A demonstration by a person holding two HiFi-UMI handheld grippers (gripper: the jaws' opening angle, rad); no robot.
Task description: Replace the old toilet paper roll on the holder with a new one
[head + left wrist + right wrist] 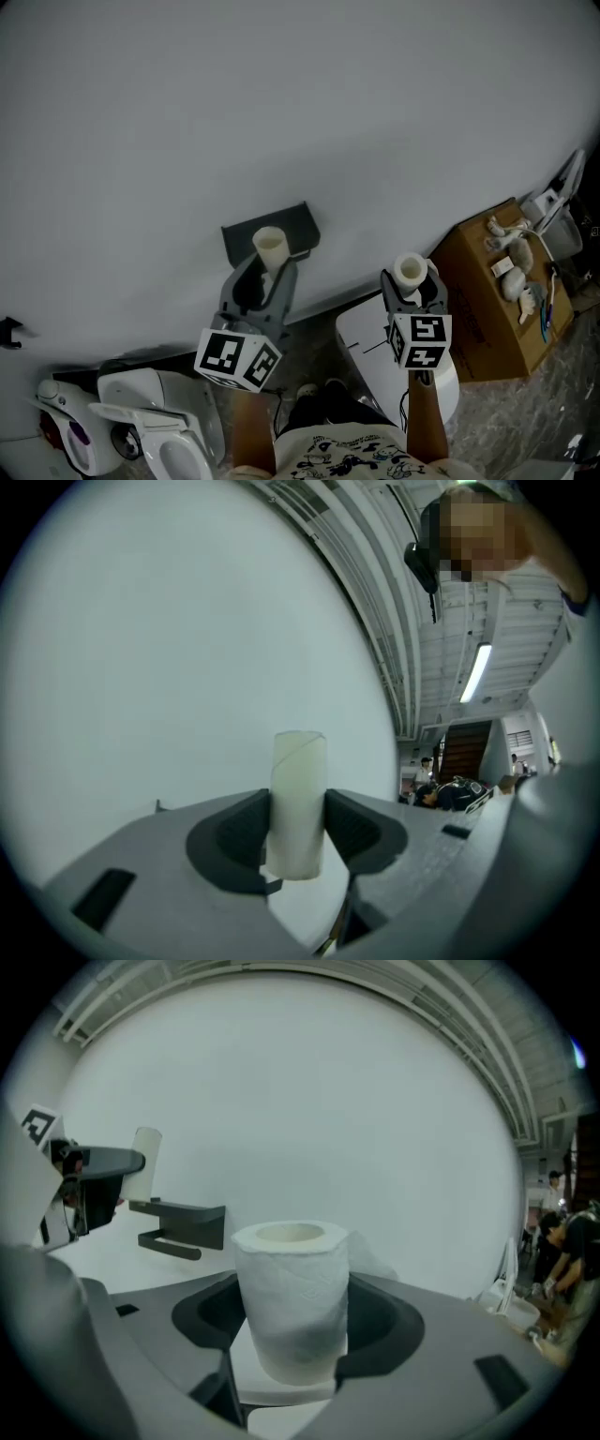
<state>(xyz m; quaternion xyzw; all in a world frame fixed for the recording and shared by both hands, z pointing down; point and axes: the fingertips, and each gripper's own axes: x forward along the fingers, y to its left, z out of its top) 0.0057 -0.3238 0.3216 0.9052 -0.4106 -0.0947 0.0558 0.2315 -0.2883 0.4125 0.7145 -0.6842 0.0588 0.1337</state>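
- Left hand-held gripper (298, 825): jaws closed on the old roll's empty cardboard tube (298, 799), pads pressing its two sides; the tube stands upright above the jaws.
- Tube location: off the holder (180, 1222), held just beside it on its left in the right gripper view.
- Holder: dark, fixed to the white wall (281, 103); its bar is bare.
- Right hand-held gripper (292, 1324): jaws set wide and clamped on the new toilet paper roll (291, 1288), which is upright with its core opening on top.
- New roll location: apart from the holder, to its right.
- Surroundings: a toilet (155, 427) at lower left, a cardboard box (487, 305) at right.
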